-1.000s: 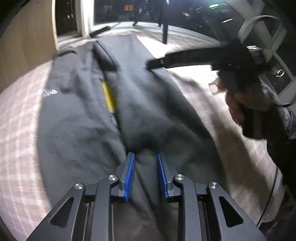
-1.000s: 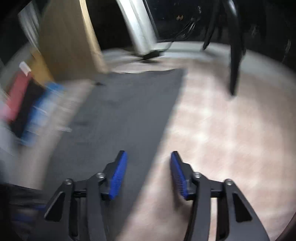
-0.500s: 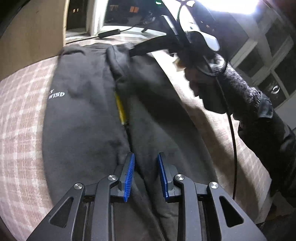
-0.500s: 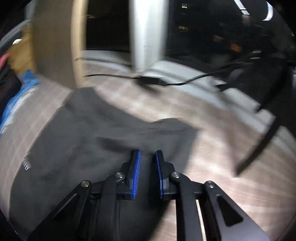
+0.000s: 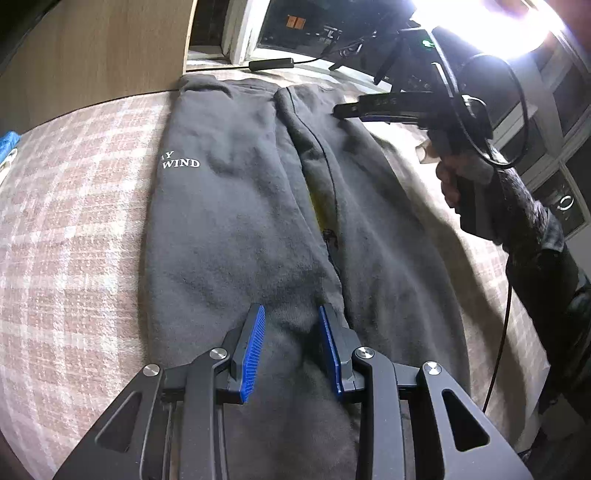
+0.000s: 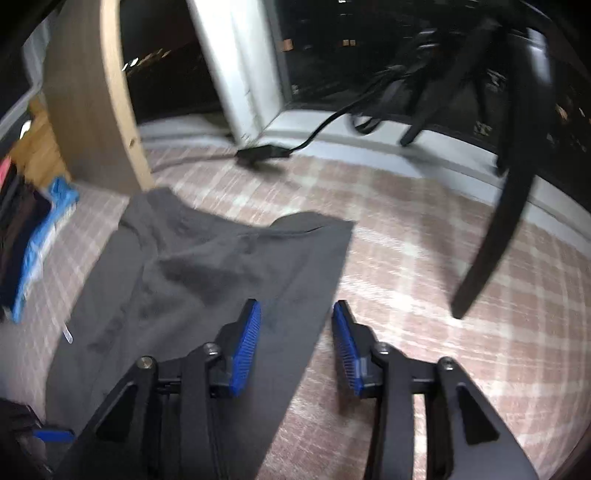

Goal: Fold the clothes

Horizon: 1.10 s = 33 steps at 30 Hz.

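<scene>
Plaid bed (image 5: 74, 240): both grippers' jaws opening over grey sweatpants (image 5: 229, 221).

Light source: I see one hard white lamp (image 5: 491, 26) far up and right of my left gripper (image 5: 291, 350), blown out to pure glare.
Brightness: dim overall; windows beyond both grippers are black.
Shadows: the dark garment (image 5: 236, 229) ahead of the left gripper loses fold detail; a soft shadow falls along its right side.
Blur: I get a sharp left wrist view, but motion smear across the right wrist view, worst on the checked bedspread (image 6: 424, 266) right of the right gripper (image 6: 295, 347).
Distortion: strong fisheye bowing, with black corners.
</scene>
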### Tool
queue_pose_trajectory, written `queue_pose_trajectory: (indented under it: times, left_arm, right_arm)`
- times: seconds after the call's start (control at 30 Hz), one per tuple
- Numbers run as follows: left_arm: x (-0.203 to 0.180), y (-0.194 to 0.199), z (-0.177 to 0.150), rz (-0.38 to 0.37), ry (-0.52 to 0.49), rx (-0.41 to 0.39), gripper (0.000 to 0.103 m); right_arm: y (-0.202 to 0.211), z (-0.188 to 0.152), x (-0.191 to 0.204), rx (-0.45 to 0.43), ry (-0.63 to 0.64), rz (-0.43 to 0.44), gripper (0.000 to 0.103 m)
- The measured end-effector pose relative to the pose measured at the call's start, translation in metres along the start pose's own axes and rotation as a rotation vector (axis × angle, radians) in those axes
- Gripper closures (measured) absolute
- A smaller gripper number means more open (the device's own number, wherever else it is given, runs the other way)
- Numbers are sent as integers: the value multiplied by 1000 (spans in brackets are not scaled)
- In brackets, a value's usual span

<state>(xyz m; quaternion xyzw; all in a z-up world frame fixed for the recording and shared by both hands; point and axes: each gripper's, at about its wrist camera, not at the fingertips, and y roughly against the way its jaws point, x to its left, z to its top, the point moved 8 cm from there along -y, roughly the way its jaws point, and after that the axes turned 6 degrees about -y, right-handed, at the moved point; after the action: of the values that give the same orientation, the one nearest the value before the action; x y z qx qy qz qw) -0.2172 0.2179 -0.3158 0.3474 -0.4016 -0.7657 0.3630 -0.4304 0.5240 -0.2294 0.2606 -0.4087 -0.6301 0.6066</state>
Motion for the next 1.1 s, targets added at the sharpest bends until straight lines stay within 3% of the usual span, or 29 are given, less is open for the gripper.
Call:
queue_pose_trajectory:
  times: [0.03, 0.13, 0.2, 0.27, 0.37, 0.43, 0.67, 0.73, 0.8, 0.83, 1.0, 1.1]
  left_arm:
    - [-2, -3, 1, -3, 1, -1, 74]
    - [-5, -7, 1, -9, 2, -4, 74]
    - [-10, -14, 7, -8, -5, -4, 74]
    - [-11, -17, 8, -8, -9, -6, 74]
    - [-12, -17, 7, -11, -16, -5, 73]
    - [-13, -21, 9, -11, -19, -4, 73]
    - [-14, -23, 11, -23, -17, -8, 72]
    - [-13, -22, 13, -36, 4, -4, 73]
    - [-16, -17, 25, -112, 45, -19, 73]
    - [-17, -15, 37, -116, 40, -37, 72]
    - [-19, -30, 120, -64, -21, -113, 72]
    - [-15, -60, 164, -8, -58, -94, 72]
  right_arm:
    - [3, 1, -2, -11, 2, -20, 99]
    - [8, 6, -13, -39, -1, -96, 98]
    - [6, 5, -21, -14, -9, -133, 97]
    - [15, 8, -22, -46, -34, -126, 92]
    - [29, 18, 2, -108, 23, -48, 79]
    - [28, 23, 23, -101, 70, 13, 63]
    - [4, 25, 14, -54, 16, -81, 61]
    - [5, 17, 7, -32, -33, -38, 61]
    - [10, 9, -1, -30, -39, -35, 61]
    - [13, 6, -3, -33, -35, -36, 61]
    - [15, -4, -13, -16, -104, 10, 61]
    - [16, -7, -15, -40, -143, 47, 61]
